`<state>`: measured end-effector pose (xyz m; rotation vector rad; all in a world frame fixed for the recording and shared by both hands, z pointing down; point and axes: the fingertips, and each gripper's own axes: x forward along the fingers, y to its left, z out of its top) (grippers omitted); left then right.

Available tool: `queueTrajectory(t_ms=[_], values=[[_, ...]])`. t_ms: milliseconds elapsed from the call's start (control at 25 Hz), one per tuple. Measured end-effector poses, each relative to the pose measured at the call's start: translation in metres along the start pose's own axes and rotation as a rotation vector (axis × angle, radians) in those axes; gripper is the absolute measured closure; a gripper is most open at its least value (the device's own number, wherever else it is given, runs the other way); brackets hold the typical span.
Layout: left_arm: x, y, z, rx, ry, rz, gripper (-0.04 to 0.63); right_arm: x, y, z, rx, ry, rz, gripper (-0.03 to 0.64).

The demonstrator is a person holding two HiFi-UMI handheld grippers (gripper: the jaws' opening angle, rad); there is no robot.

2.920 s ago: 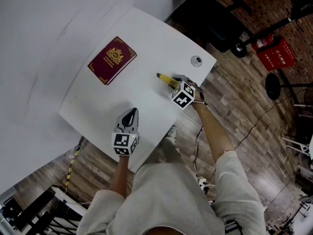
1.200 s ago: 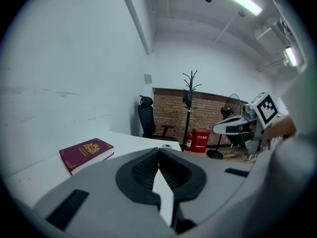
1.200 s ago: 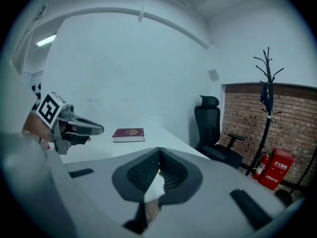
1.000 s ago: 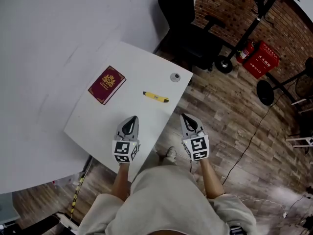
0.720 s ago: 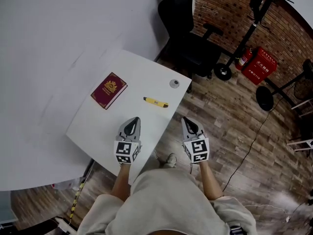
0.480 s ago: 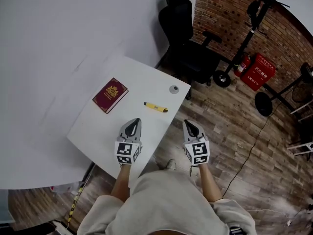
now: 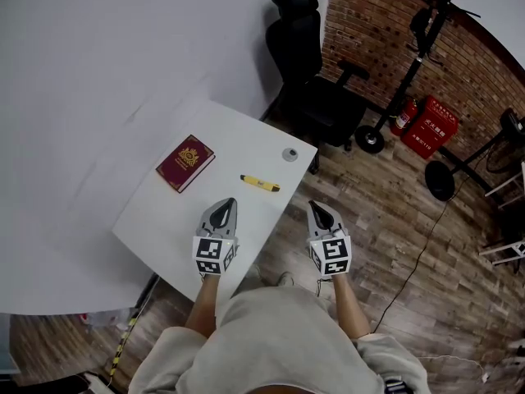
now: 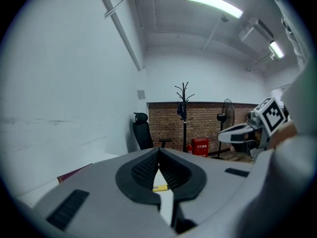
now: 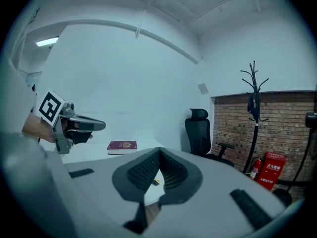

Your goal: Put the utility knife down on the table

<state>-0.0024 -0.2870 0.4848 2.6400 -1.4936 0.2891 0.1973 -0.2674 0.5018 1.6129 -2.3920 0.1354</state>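
Your left gripper (image 7: 220,207) and right gripper (image 7: 317,209) both have their fingers clenched together on nothing. Ahead of them, well apart, the yellow utility knife (image 7: 259,184) lies flat on the white tabletop (image 7: 164,220), near a red booklet (image 7: 186,162).

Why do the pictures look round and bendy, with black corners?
Left gripper view: the wide lens bends the room into a circle with black corners, and the ceiling light glares. Right gripper view: same bend, bluish tint. Head view: the brick wall curves.

One utility knife (image 7: 260,184), one red booklet (image 7: 186,162), one table (image 7: 164,220), two tools (image 7: 220,209) (image 7: 318,210).
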Motion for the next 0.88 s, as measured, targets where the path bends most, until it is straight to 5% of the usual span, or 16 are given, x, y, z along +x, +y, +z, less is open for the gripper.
queueTrajectory(t_ms=[880], values=[[-0.0045,-0.0003,-0.0086,-0.011,0.010,0.010,0.589,0.0015,0.0041,-0.0052,0.007,0.012,0.014,0.618]])
